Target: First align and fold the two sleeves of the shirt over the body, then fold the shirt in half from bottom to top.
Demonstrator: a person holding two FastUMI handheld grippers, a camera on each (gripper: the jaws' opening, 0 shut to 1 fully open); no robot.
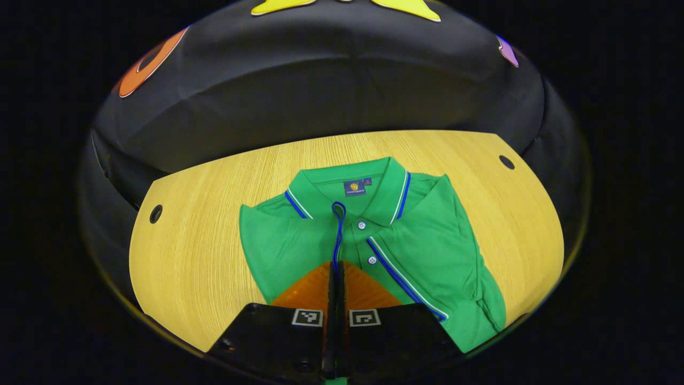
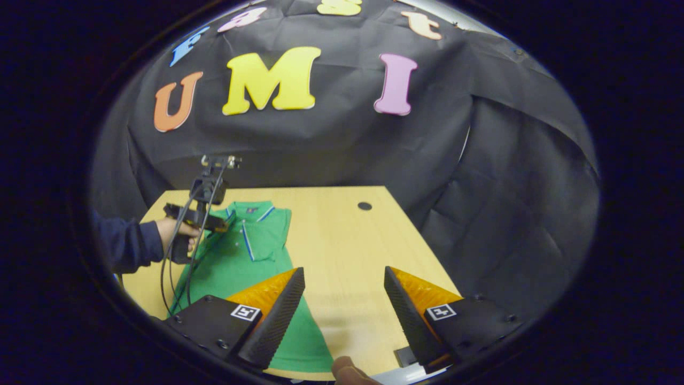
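A green polo shirt (image 1: 320, 240) lies face up on the wooden table (image 1: 203, 214), collar toward the booth's black wall. In the left gripper view the left gripper (image 1: 336, 272) sits low over the shirt's chest with its two fingers pressed together; a blue-edged strip of the placket runs right into their tips, though I cannot tell for sure whether cloth is pinched between them. That view shows the collar (image 1: 347, 187) with its label, two white buttons, and one sleeve (image 1: 454, 251) already folded in over the body. The right gripper view gives the wider picture: the right gripper (image 2: 344, 291) hangs over bare table (image 2: 342, 240) beside the shirt's (image 2: 235, 267) hem, fingers spread wide and holding nothing. Farther off there, a hand (image 2: 173, 230) in a dark sleeve (image 2: 125, 243) grips the left gripper (image 2: 206, 222) above the shirt's collar end, cables trailing down from it.
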